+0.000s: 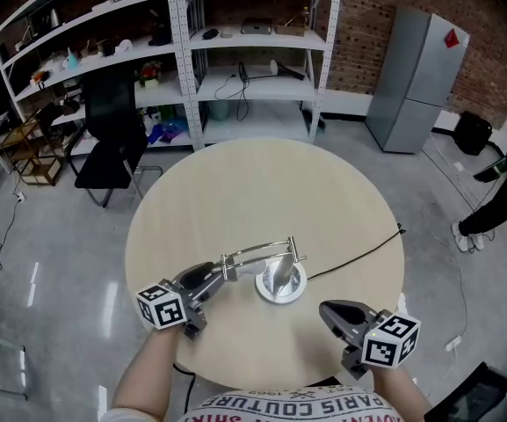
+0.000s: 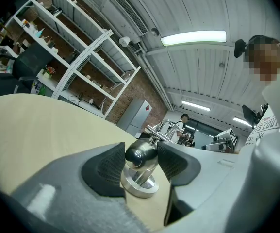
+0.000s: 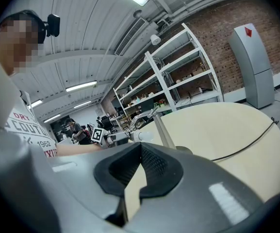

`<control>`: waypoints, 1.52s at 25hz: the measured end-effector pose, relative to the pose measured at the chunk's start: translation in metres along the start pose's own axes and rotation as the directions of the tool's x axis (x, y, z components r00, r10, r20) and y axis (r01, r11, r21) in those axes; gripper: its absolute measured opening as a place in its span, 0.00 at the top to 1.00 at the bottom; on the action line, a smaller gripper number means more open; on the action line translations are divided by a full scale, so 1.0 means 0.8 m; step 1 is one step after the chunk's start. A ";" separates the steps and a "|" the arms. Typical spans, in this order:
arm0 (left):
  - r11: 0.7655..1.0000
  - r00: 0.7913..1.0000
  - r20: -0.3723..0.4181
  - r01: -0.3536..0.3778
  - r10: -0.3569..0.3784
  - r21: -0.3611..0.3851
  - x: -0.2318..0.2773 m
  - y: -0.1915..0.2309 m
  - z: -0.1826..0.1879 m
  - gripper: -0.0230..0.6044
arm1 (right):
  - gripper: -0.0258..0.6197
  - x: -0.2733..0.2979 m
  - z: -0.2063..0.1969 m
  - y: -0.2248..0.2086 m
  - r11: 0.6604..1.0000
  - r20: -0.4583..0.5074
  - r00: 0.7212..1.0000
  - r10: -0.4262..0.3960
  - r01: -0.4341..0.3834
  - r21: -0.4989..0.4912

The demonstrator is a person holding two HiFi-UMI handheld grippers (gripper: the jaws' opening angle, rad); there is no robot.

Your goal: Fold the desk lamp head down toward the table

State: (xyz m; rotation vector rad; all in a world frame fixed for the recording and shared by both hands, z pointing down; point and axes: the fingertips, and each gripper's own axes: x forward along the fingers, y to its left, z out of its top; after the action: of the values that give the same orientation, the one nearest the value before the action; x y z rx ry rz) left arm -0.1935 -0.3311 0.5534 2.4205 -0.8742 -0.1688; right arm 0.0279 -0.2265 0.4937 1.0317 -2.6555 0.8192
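Round table [image 1: 235, 192], shelving and brick wall behind. Desk lamp [image 1: 277, 273] stands toward the near edge on its disc base [image 1: 281, 295], with the lamp head [image 2: 140, 153] out on the jointed arm [image 1: 262, 255], clear of the table. Left gripper [image 1: 220, 273] jaws clamped on the head. Right gripper [image 1: 328, 310] near the base, jaws closed, nothing between them. Suggest swinging the head down slowly about its joint; brace the base if it lifts.

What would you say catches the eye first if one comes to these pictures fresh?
The silver desk lamp stands by the round table's near edge, the lamp head clamped in the left gripper. The right gripper hangs shut and empty to its right, and a black cord runs from the lamp to the table's right edge.
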 end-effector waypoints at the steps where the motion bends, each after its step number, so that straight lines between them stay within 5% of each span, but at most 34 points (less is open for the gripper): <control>1: 1.000 1.000 0.001 0.000 0.000 -0.002 0.001 0.000 0.000 0.65 | 0.96 0.000 0.001 -0.001 1.000 -0.001 1.000 0.000 0.000 0.000; 38: 0.999 0.999 -0.024 0.022 -0.023 -0.046 0.018 0.015 -0.045 0.67 | 0.96 0.009 -0.006 -0.020 1.000 -0.018 1.000 -0.016 0.016 0.010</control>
State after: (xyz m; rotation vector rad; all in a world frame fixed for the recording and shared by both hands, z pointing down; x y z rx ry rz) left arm -0.1784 -0.3308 0.5910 2.3861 -0.8233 -0.1656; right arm 0.0333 -0.2380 0.5069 1.0418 -2.6275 0.8353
